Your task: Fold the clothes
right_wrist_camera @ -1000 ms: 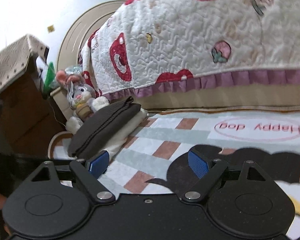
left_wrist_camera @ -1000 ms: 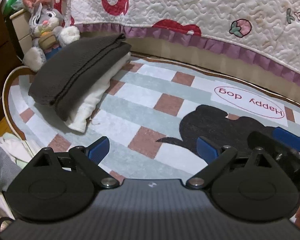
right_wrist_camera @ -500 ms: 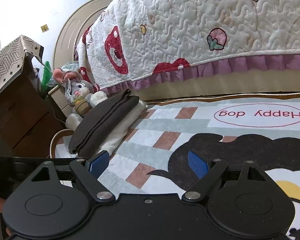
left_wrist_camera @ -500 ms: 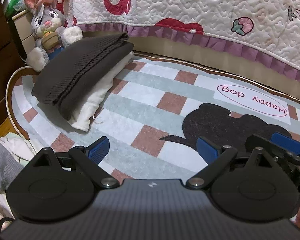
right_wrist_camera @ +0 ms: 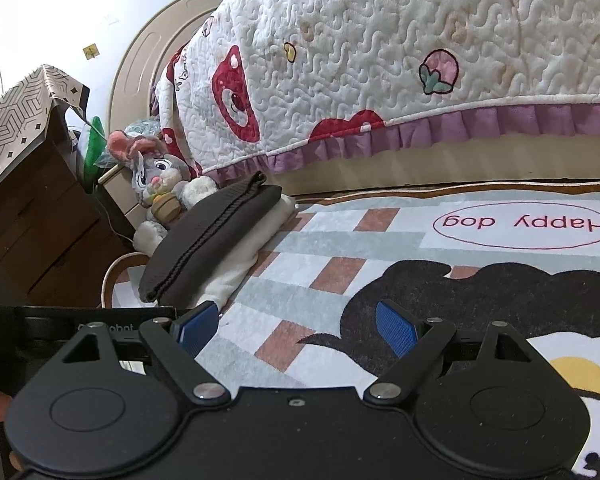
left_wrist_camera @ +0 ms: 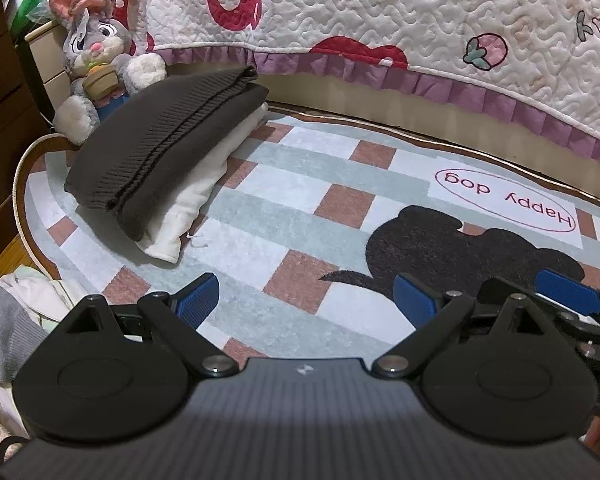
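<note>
The quilted bedspread hangs along the far side, one of it, and its purple ruffle ends just above the one checked rug on the floor. If I lay the next garment far back on the rug, it could bunch against that ruffle. On the far left of the rug sit two folded pieces in one stack: a dark knitted sweater on top of a white folded garment. The stack leans against one plush rabbit, so I judge that a nudge could slide the sweater off. At my near left, unfolded clothes lie heaped off the rug; I cannot count them, and pulling one may drag others. My left gripper and right gripper both hover spread apart, holding nothing.
</note>
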The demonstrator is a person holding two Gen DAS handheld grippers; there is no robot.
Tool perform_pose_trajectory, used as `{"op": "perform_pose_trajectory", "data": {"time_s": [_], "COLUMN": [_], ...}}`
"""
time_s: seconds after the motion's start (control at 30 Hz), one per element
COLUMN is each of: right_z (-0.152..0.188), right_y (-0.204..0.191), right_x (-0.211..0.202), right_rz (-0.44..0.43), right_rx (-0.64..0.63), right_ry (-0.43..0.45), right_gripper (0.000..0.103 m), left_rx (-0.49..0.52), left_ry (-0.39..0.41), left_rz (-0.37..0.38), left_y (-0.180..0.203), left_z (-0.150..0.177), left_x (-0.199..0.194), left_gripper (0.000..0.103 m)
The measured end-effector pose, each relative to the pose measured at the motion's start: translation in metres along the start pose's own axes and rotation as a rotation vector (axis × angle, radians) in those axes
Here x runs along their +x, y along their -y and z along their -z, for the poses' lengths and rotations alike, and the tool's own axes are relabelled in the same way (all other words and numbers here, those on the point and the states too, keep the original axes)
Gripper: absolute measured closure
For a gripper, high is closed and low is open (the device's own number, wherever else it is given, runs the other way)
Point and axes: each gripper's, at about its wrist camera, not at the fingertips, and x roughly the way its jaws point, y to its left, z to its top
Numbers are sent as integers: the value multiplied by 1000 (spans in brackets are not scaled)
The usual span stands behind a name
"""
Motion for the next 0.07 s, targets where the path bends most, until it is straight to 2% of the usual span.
{"op": "perform_pose_trajectory", "data": {"time_s": [0.07], "right_z": [0], "right_y": [-1], "right_x": [0], "right_rz": [1], "right_rx": [0], "right_ry": [-1], "right_gripper": [14], "left_rx": [-2], "left_ry": [-5], "left_rz": [-2], "left_y": [-1], "left_z": [0], "left_x": [1], "left_gripper": [8]}}
